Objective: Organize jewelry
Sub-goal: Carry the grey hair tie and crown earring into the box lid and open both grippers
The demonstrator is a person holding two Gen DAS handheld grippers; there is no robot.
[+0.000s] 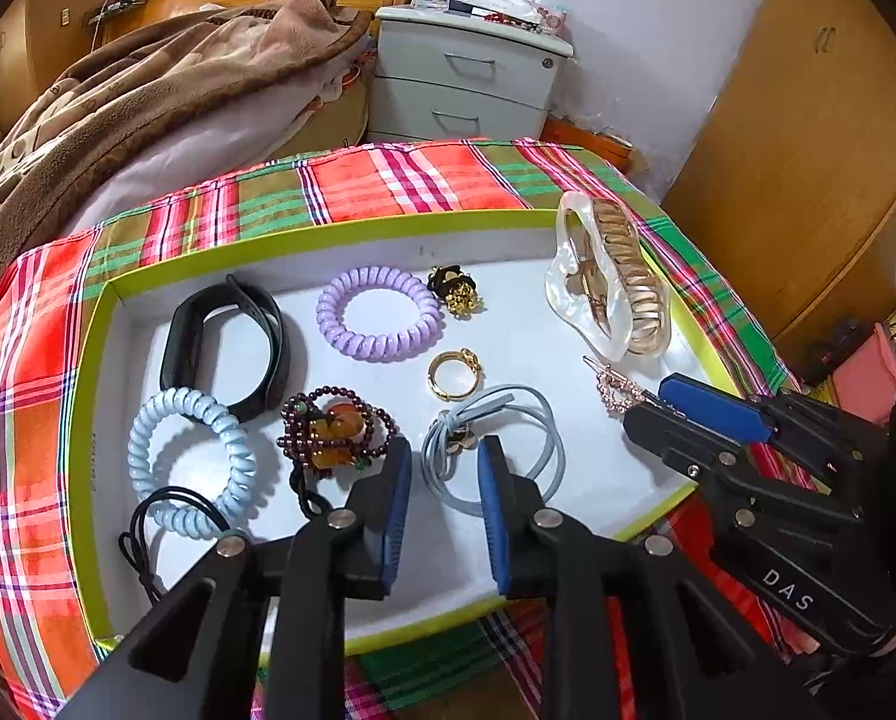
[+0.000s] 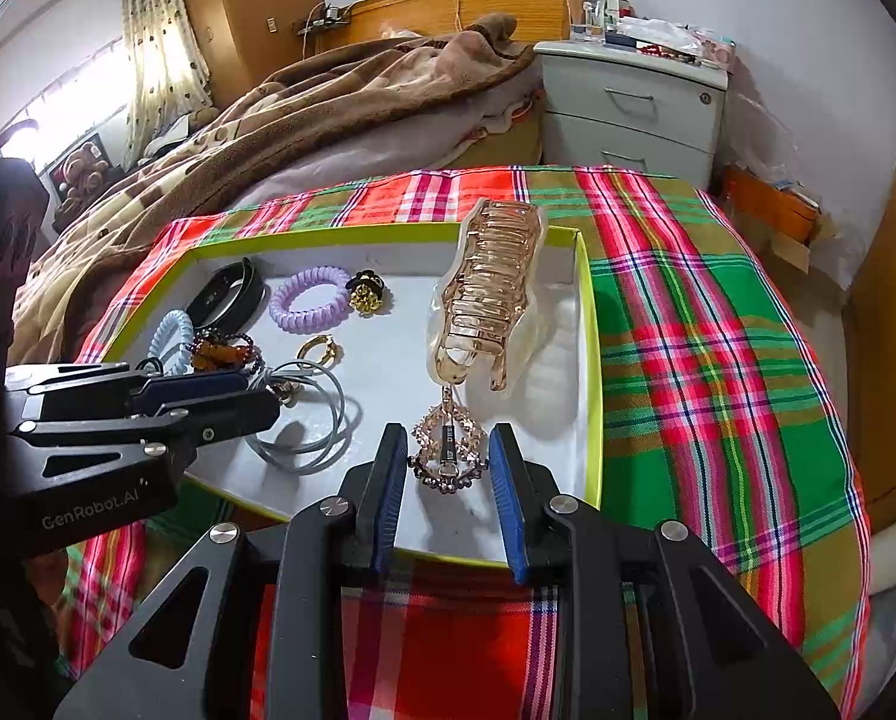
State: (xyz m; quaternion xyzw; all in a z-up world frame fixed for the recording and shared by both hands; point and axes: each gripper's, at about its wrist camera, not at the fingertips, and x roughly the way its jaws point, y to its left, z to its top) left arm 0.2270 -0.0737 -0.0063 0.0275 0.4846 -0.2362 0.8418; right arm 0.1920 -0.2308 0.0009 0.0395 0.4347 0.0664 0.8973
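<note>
Inside the white tray [image 2: 589, 324], the right claw [image 2: 448, 468] gapes around the sparkly hair clip [image 2: 448, 450] and should squeeze gently; the left claw [image 1: 444, 468] hangs unclenched.

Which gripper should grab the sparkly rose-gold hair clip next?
The right hand-held gripper, probably. Its open blue fingers already sit on either side of the sparkly rose-gold hair clip near the white tray's front edge. The left hand-held gripper is open over the grey elastic hair ties, farther away.

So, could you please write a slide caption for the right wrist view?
Open right gripper straddling a rose-gold rhinestone hair clip in the tray, below a large claw clip.
</note>
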